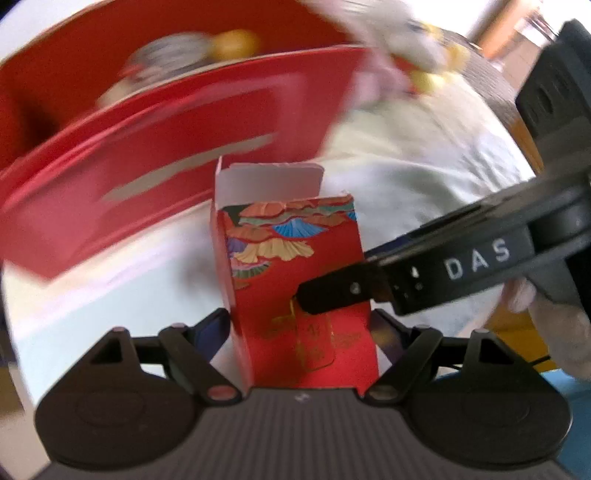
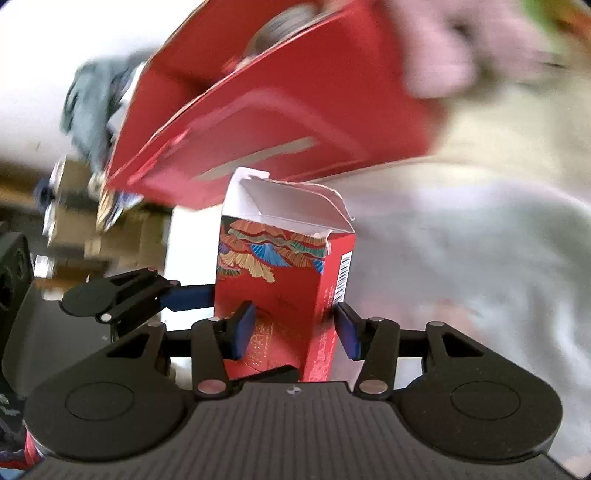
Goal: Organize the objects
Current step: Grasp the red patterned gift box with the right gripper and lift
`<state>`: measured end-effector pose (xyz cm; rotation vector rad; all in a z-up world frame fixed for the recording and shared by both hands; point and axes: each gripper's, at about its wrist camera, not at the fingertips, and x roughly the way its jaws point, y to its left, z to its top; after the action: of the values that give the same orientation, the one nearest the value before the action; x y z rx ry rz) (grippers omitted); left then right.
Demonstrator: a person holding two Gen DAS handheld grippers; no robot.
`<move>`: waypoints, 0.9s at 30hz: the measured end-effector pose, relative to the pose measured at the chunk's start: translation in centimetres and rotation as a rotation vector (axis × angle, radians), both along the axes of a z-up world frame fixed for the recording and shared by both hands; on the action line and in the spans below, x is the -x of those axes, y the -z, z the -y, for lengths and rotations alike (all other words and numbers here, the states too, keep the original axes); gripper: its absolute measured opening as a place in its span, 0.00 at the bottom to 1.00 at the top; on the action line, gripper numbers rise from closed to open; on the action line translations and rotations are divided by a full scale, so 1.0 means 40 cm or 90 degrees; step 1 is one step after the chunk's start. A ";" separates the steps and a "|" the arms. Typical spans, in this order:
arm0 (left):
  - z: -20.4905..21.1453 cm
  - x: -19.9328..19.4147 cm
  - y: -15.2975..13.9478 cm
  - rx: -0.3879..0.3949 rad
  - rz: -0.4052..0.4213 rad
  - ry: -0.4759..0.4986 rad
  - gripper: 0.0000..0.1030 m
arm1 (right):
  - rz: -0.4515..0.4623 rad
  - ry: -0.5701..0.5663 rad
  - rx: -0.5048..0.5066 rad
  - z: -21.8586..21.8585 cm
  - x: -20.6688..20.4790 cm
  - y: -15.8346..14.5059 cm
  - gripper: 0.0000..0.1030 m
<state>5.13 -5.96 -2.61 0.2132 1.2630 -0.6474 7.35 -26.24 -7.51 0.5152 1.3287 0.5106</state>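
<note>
Carton first: a small red carton (image 1: 295, 280) with fan patterns and a torn-open white top flap stands upright between the fingers of the left tool (image 1: 301, 328), lifted clear of the surface below. That tool's blue pads sit against the carton's two sides, narrowed onto it, so it looks to be pinching the carton. From the right wrist view the same small red carton (image 2: 280, 280) sits between the right tool's (image 2: 291, 332) blue pads (image 2: 242, 330); the left pad appears to touch the front face while the right pad stands just beside the barcode edge, with a sliver of gap, so I cannot tell whether this tool truly grips or is only closing in. In the left wrist view the right tool's finger (image 1: 332, 295) lies across the carton's front.

Beyond the carton, a large red box (image 1: 177, 155) lies open and tilted on a pale cloth-covered surface (image 1: 406, 177), with blurred round items inside. A white plush toy (image 1: 402, 33) lies past its far corner.

My judgement: sorting is midway, the carton held in the air and not yet placed, probably bound for the red box.
</note>
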 end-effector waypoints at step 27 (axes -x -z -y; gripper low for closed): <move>0.060 -0.142 -0.368 0.082 0.325 0.031 0.80 | 0.319 0.095 -0.014 0.036 -0.132 -0.336 0.50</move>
<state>10.81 -8.37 12.13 0.2828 0.7259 -0.6615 12.61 -27.68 5.95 0.4612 0.8010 0.4913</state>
